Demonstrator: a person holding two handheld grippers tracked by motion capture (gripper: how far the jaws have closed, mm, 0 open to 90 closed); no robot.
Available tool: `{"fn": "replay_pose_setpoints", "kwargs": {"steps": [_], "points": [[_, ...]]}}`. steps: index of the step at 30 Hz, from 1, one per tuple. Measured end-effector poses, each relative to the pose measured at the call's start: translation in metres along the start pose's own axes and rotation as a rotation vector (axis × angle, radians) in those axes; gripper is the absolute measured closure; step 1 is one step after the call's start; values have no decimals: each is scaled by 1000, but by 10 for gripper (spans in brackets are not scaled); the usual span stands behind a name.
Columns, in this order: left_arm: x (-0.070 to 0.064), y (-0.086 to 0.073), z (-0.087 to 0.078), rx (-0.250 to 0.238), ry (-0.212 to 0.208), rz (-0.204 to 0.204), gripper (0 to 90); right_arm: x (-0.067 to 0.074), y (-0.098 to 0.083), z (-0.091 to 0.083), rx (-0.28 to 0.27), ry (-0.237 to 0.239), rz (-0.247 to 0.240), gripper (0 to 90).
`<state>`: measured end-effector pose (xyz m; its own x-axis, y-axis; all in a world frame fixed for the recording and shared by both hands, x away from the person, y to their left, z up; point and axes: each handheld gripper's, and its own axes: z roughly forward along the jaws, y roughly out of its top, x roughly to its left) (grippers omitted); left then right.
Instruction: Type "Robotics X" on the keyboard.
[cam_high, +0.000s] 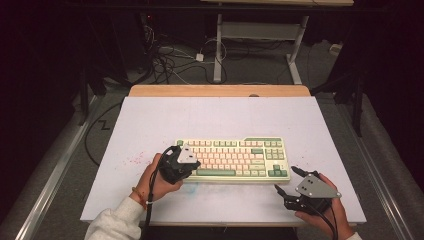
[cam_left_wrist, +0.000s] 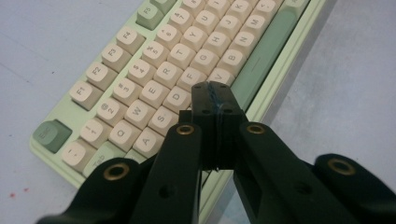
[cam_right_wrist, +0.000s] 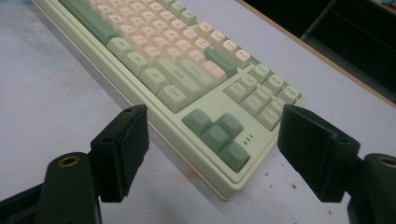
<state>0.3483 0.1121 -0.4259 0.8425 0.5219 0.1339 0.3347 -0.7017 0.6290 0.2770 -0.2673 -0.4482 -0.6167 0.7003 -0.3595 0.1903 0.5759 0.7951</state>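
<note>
A pale green keyboard (cam_high: 232, 157) with cream and green keys lies on the white table (cam_high: 220, 120). My left gripper (cam_high: 189, 167) hangs over the keyboard's left end, its jaws pressed together with nothing between them. In the left gripper view the shut gripper (cam_left_wrist: 215, 95) is above the cream letter keys (cam_left_wrist: 154, 93) near the green space bar (cam_left_wrist: 261, 60). My right gripper (cam_high: 286, 181) rests near the table's front right, jaws wide apart. In the right gripper view the open gripper (cam_right_wrist: 212, 140) frames the keyboard's corner with the green arrow keys (cam_right_wrist: 217, 135).
The table's wooden far edge (cam_high: 220, 90) faces a desk frame and tangled cables (cam_high: 170, 57) on the floor. Small red specks (cam_high: 134, 160) mark the table left of the keyboard. Bare white surface lies beyond the keyboard.
</note>
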Motion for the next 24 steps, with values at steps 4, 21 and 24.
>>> {"fn": "replay_pose_setpoints", "kwargs": {"steps": [4,21,24], "points": [[0,7,8,9,-2,10,874,0,0,0,0,-2,3,249],[4,14,32,53,2,17,873,-2,-3,-3,3,-5,1,249],[4,14,33,53,2,18,872,-1,-3,-3,4,-3,-2,249]]}}
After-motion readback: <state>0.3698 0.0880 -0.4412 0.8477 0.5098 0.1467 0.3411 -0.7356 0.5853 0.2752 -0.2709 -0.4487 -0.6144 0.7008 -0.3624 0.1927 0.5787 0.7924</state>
